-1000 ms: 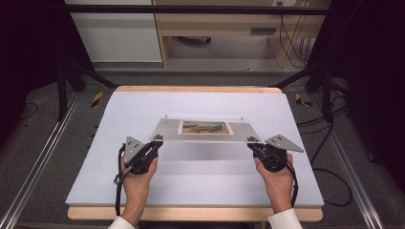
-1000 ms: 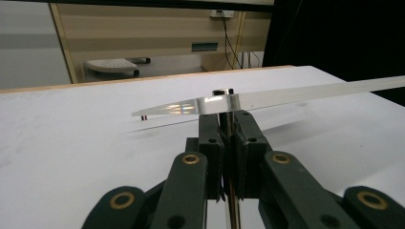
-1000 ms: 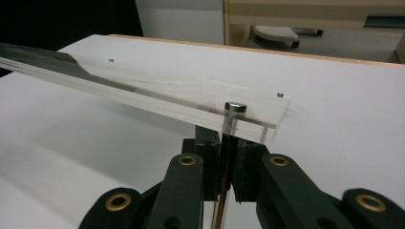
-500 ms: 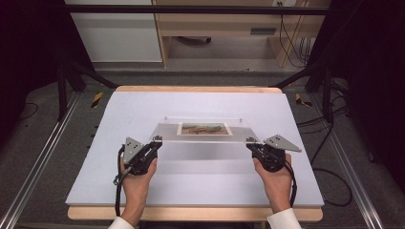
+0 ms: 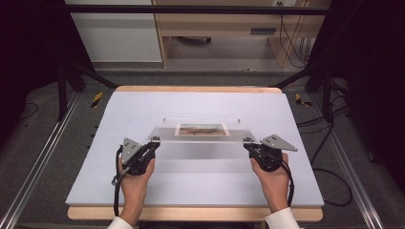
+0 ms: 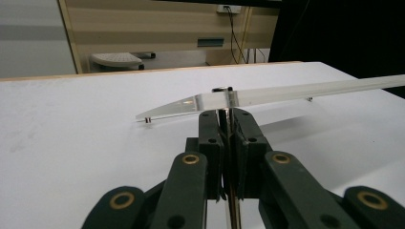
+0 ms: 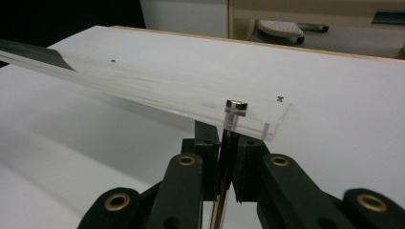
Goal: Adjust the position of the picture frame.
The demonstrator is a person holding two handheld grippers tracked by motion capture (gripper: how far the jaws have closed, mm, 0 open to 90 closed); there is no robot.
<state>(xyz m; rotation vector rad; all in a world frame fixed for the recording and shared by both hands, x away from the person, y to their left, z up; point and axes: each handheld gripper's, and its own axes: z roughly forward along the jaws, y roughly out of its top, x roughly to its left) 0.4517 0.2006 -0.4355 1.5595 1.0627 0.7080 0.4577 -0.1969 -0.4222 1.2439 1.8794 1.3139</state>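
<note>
A clear acrylic picture frame (image 5: 165,135) with a small landscape print (image 5: 201,129) in its middle hangs just above the white table, casting a faint shadow under it. My left gripper (image 5: 154,142) is shut on the frame's near left corner. My right gripper (image 5: 248,143) is shut on its near right corner. In the left gripper view the black jaws (image 6: 227,114) meet under a small metal stud, and the clear plate (image 6: 286,93) runs off to the right. In the right gripper view the jaws (image 7: 228,131) clamp below a capped corner stud, with the plate (image 7: 143,81) stretching left.
The white table top (image 5: 143,191) has a wooden rim along its near and far edges. Metal rails flank it on the floor. Black stand legs (image 5: 76,71) rise at both far corners. A cabinet and cables stand beyond the far edge.
</note>
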